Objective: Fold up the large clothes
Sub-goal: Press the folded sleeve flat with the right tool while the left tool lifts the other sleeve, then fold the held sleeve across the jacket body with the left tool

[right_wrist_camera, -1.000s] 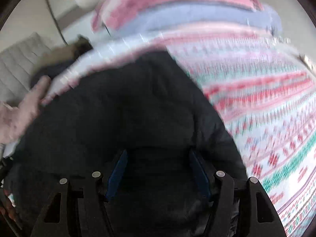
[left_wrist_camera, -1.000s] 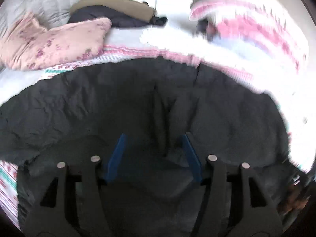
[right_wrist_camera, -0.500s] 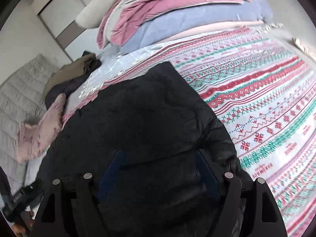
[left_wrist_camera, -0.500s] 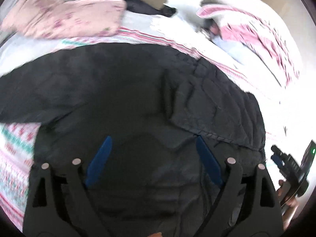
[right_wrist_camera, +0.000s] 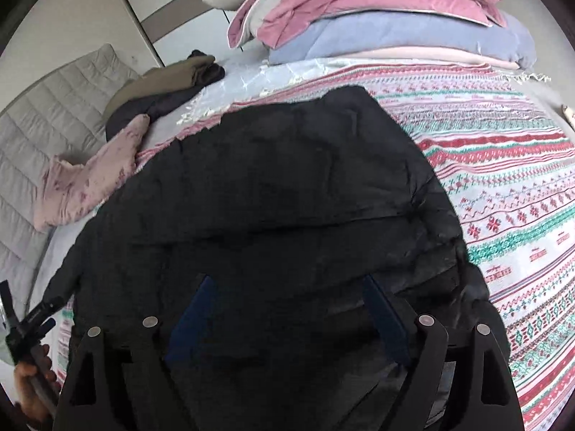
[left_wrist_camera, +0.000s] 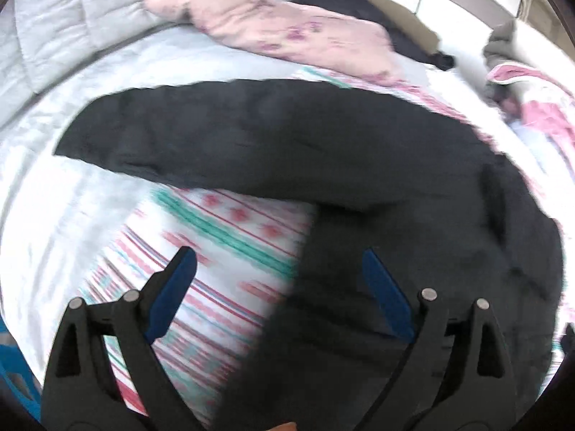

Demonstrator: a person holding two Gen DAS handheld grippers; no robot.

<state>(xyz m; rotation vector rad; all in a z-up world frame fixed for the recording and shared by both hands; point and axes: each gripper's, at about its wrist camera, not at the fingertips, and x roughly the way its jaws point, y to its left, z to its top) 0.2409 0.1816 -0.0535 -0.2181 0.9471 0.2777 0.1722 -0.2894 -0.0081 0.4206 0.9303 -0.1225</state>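
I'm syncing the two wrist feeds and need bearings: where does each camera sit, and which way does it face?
Left wrist: rides behind the open left claw, looking down along it at the black jacket, its outstretched sleeve and the patterned blanket; only the claw shows.
Right wrist: rides behind the open right claw, looking over the jacket's body toward the stacked bedding; the left hand shows at the lower left.
Shared: jacket, blanket, pink pillow.
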